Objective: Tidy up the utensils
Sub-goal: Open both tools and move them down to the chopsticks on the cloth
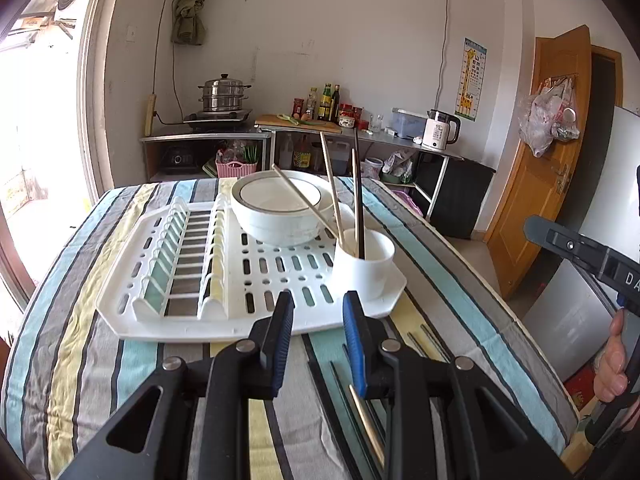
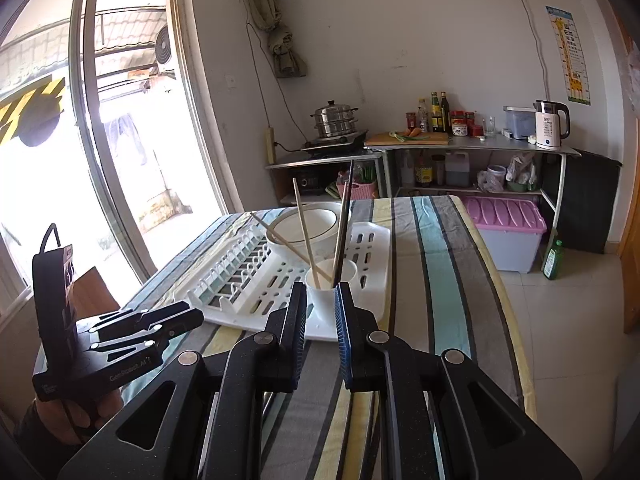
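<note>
A white drying rack (image 1: pixel 192 320) lies on the striped tablecloth. At its near right corner stands a white cup (image 1: pixel 362 270) with several chopsticks (image 1: pixel 332 188) leaning out of it. A white bowl (image 1: pixel 276 216) sits behind the cup. My left gripper (image 1: pixel 317 312) hovers open at the rack's near edge, with nothing between its fingers. A pale chopstick (image 1: pixel 370 428) lies on the cloth under its right finger. My right gripper (image 2: pixel 321 300) is open and empty too, a little short of the cup (image 2: pixel 320 300). The left gripper (image 2: pixel 196 314) shows at its left.
The table's right edge (image 2: pixel 516 320) drops to a tiled floor with a pink-lidded box (image 2: pixel 508 236) and a green bottle (image 2: pixel 553 260). A window (image 2: pixel 120 160) is on the left, kitchen shelves (image 1: pixel 320 136) behind. A hand (image 1: pixel 612 364) holds a handle at the right.
</note>
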The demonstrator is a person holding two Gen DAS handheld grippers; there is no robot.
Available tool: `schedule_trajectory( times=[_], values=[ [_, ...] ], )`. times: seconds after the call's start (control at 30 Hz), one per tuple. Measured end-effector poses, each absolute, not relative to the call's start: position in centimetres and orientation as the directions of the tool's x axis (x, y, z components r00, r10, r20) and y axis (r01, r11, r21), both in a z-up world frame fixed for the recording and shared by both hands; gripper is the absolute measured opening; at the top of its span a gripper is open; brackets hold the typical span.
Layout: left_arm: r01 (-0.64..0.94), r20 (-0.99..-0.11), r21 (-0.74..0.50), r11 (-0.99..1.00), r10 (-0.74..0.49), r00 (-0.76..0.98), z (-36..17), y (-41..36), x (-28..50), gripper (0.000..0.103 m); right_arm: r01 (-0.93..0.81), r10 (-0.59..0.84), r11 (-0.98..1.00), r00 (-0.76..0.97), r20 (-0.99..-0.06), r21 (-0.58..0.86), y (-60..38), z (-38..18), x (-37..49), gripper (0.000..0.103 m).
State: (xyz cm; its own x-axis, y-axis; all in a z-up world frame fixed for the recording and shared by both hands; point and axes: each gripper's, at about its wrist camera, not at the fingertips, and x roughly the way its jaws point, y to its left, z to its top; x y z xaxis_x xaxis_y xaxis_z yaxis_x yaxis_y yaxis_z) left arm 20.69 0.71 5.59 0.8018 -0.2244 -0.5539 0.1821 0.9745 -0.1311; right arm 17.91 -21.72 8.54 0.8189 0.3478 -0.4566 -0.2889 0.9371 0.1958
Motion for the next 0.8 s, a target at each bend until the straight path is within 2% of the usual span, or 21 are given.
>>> schedule_trajectory(
  times=[0.43,0.8],
  values=[
    [0.153,-0.638,-0.161,0.975,-0.221,0.738,1.1,1.3,14.3,0.027,-0.289,0.357,0.934,0.761,-0.542,0.210,-21.3,4.0,12.4,0.015],
    [0.148,-0.698,-0.158,0.976,-0.217,0.682,-0.7,0.4,15.9,0.027,-0.282,0.365,0.931,0.718,-0.593,0.232,-20.0,2.2,13.9,0.015]
  ],
)
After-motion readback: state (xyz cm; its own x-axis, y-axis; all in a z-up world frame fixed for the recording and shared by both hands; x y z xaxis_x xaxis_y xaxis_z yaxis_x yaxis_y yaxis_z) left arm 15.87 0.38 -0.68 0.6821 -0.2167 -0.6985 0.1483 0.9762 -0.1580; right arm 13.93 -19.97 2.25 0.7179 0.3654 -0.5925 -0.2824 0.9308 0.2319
